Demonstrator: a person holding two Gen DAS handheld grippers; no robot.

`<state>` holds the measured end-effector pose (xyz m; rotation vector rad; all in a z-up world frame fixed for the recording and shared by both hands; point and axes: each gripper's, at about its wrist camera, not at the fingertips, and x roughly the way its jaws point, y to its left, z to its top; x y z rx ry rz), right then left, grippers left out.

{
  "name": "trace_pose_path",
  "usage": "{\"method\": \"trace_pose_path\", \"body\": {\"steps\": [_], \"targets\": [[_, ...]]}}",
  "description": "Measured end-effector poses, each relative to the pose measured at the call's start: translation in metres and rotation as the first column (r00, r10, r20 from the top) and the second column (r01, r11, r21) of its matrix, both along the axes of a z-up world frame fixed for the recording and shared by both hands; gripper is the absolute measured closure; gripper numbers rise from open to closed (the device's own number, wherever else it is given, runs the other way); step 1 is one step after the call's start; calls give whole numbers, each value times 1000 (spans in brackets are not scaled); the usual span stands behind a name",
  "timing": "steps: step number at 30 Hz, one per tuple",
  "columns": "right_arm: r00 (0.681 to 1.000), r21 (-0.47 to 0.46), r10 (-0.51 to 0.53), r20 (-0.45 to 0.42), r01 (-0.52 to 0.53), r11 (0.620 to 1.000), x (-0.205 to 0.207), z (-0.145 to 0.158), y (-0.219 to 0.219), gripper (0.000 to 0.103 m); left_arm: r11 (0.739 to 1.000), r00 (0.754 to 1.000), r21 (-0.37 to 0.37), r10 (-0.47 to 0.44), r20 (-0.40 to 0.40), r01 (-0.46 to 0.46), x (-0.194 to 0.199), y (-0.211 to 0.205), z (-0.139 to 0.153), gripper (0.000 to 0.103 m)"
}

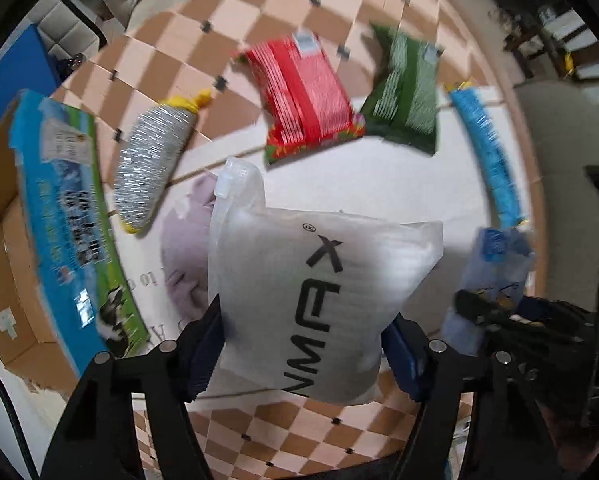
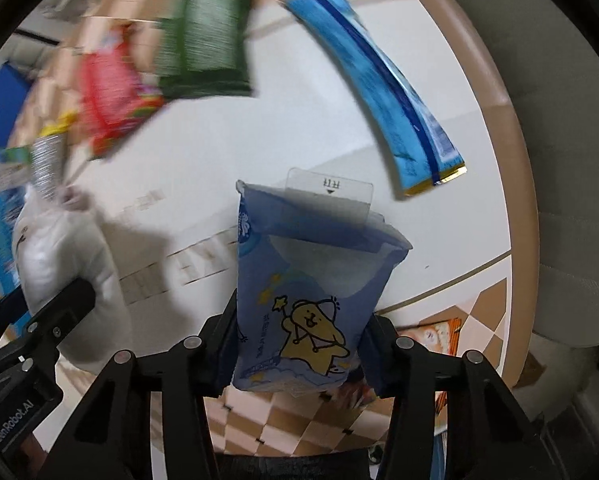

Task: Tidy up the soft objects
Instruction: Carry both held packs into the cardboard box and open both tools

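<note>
The white translucent padded pouch with black lettering [image 1: 319,300] is clamped between the pads of the left claw [image 1: 303,354], its long axis running straight out from the jaws and clear of the white round desk [image 1: 379,184]. The open cardboard box with a blue-and-green printed flap [image 1: 59,216] lies just to that claw's left, so the left hand is nearer it. The right claw [image 2: 299,344] grips a blue cartoon-printed tissue pack [image 2: 303,304], likewise lifted. Red, green, blue and silver packets lie beyond on the desk.
</note>
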<state>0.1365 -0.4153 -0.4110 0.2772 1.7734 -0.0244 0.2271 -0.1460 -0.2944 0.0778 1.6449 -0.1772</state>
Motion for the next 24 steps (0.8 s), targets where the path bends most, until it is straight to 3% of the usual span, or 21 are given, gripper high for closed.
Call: {"method": "trace_pose_path", "body": {"steps": [6, 12, 15, 18, 24], "targets": [[984, 79, 117, 131, -128, 989, -42, 70, 39, 50, 994, 986, -64, 95, 135, -87, 25, 51, 90, 34], [941, 150, 245, 235, -284, 947, -5, 143, 148, 50, 979, 948, -17, 202, 247, -204, 26, 152, 148, 33], [917, 172, 309, 252, -357, 918, 56, 191, 237, 50, 962, 933, -8, 267, 241, -273, 32, 208, 145, 34], [900, 174, 354, 253, -403, 899, 85, 199, 309, 50, 940, 921, -17, 337, 194, -340, 41, 269, 126, 33], [869, 138, 443, 220, -477, 868, 132, 164, 438, 50, 911, 909, -34, 412, 67, -411, 66, 355, 69, 33]]}}
